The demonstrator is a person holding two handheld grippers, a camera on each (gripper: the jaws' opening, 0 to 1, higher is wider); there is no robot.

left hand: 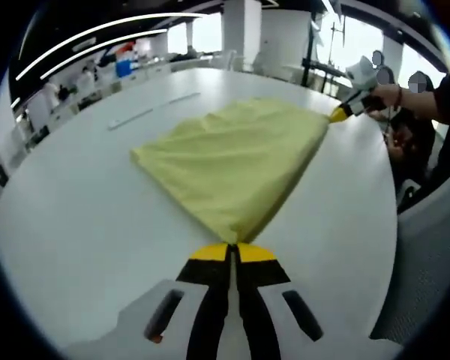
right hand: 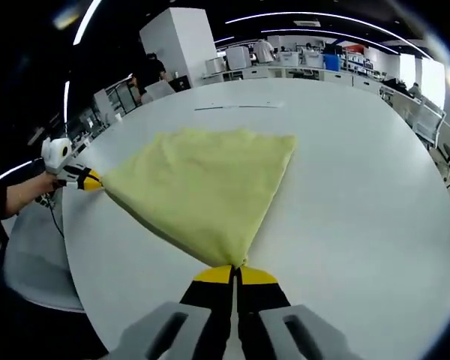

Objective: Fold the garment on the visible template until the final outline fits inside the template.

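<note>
The yellow garment (left hand: pixel 236 161) is lying in the middle of the white desk (left hand: pixel 75 225). The left tongs (left hand: pixel 232 251) and the right tongs (right hand: pixel 235 274) are each clamping 1 corner of it at the bottom center of their views.

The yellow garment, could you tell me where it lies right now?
The yellow garment is spread on the white table, stretched between the left gripper and the right gripper, each shut on a corner.

Black tool (left hand: pixel 233 253), yellow tips, grey base
</note>
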